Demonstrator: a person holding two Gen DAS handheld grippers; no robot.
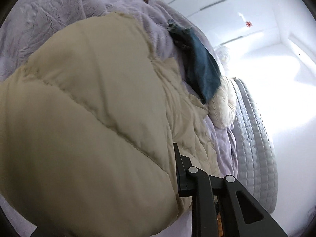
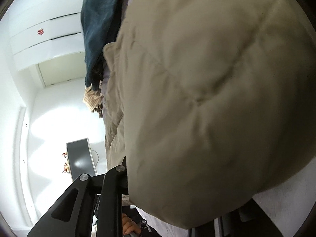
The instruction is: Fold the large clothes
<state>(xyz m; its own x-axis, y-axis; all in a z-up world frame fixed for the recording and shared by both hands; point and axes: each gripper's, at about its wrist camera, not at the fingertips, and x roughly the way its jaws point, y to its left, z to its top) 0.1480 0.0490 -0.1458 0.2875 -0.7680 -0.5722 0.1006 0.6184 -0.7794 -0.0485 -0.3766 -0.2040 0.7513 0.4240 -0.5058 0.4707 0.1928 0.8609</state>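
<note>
A large beige quilted puffer coat lies on a lilac plush bed cover and fills most of both views. My left gripper is shut on the coat's edge; only one black finger shows, the other is under the puffy fabric. In the right wrist view the same coat bulges over my right gripper, which is shut on its edge, with one black finger visible. The coat's white fur trim lies near the bed's edge.
A dark teal garment lies on the bed beyond the coat, also in the right wrist view. A grey quilted mattress edge borders the bed. A white wardrobe and a grey monitor stand beyond.
</note>
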